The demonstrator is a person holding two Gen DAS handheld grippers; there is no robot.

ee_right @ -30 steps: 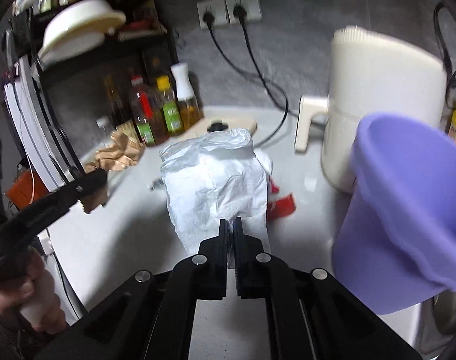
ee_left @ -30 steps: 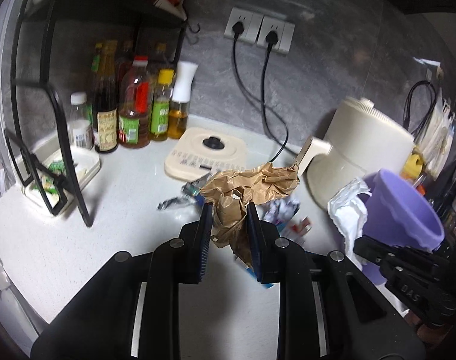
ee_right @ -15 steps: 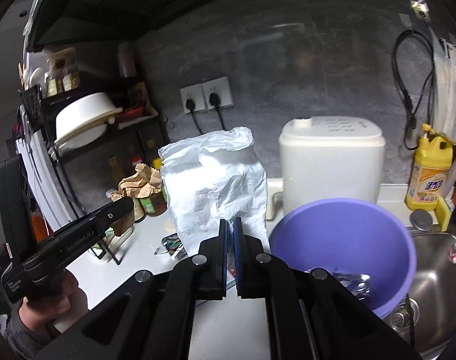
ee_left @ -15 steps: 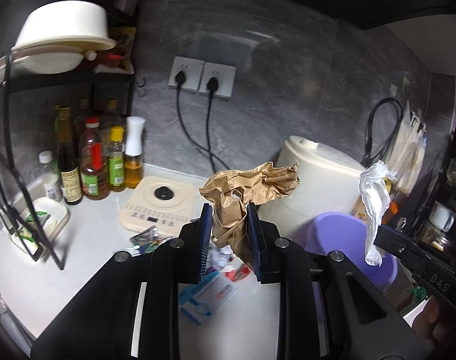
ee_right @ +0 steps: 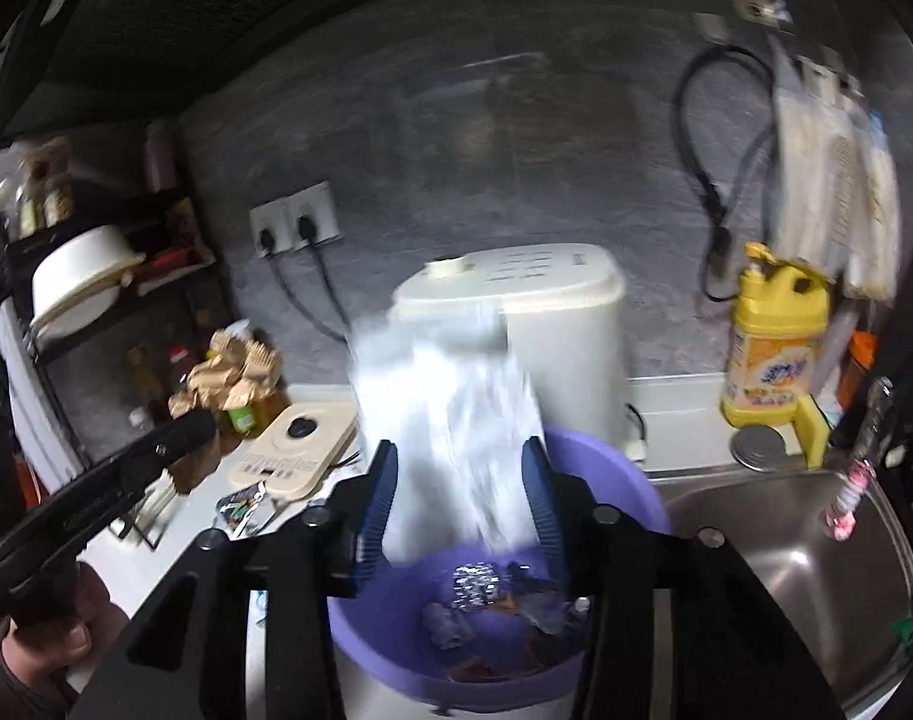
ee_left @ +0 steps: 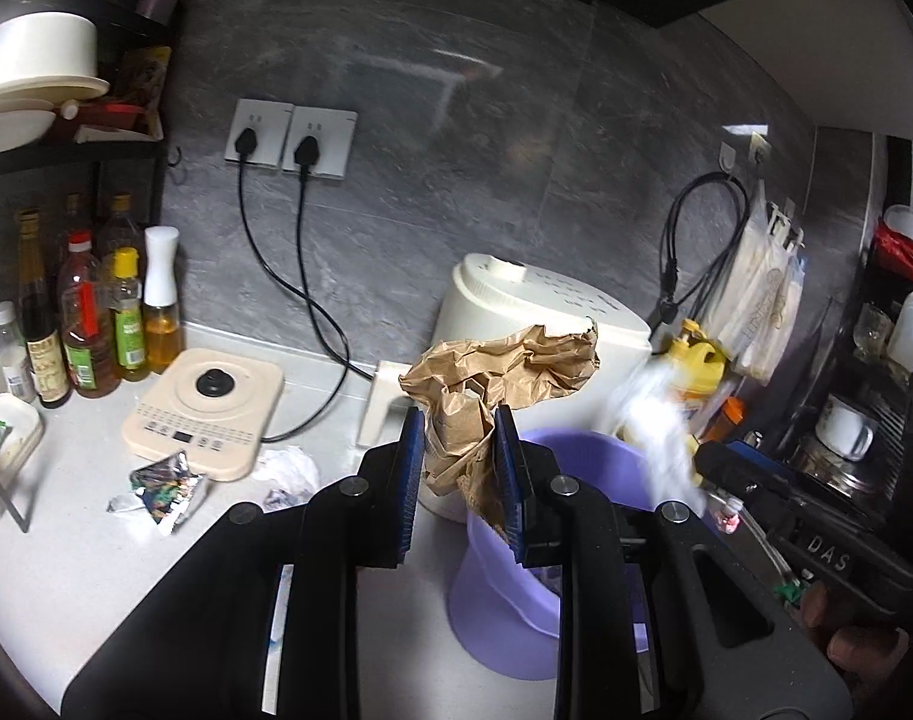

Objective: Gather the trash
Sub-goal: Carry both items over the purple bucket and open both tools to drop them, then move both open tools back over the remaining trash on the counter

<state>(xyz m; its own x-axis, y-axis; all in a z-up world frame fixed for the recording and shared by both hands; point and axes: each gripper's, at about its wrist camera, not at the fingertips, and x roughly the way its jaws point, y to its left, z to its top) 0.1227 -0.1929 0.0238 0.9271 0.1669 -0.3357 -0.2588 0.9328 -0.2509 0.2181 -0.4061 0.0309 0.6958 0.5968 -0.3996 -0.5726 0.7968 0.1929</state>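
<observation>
My left gripper (ee_left: pixel 459 468) is shut on a crumpled brown paper bag (ee_left: pixel 504 372) and holds it above the near rim of the purple bin (ee_left: pixel 504 618). My right gripper (ee_right: pixel 459 504) is open over the purple bin (ee_right: pixel 630 480). A white plastic bag (ee_right: pixel 450 426), blurred, falls between its jaws toward the bin; it also shows in the left wrist view (ee_left: pixel 654 420). Foil and other scraps (ee_right: pixel 474 582) lie inside the bin. A foil wrapper (ee_left: pixel 162 483) and a white crumpled wrapper (ee_left: pixel 288 471) lie on the counter.
A cream appliance (ee_left: pixel 534 318) stands behind the bin, a flat cream cooker (ee_left: pixel 207 408) to its left with cords to wall sockets (ee_left: pixel 291 138). Sauce bottles (ee_left: pixel 90 324) and a black rack stand at far left. A steel sink (ee_right: pixel 774 546) and yellow detergent bottle (ee_right: pixel 774 342) are at right.
My right gripper has opened and let go of the white plastic bag, which now drops toward the bin. My left gripper has carried the brown paper bag closer, over the bin's rim.
</observation>
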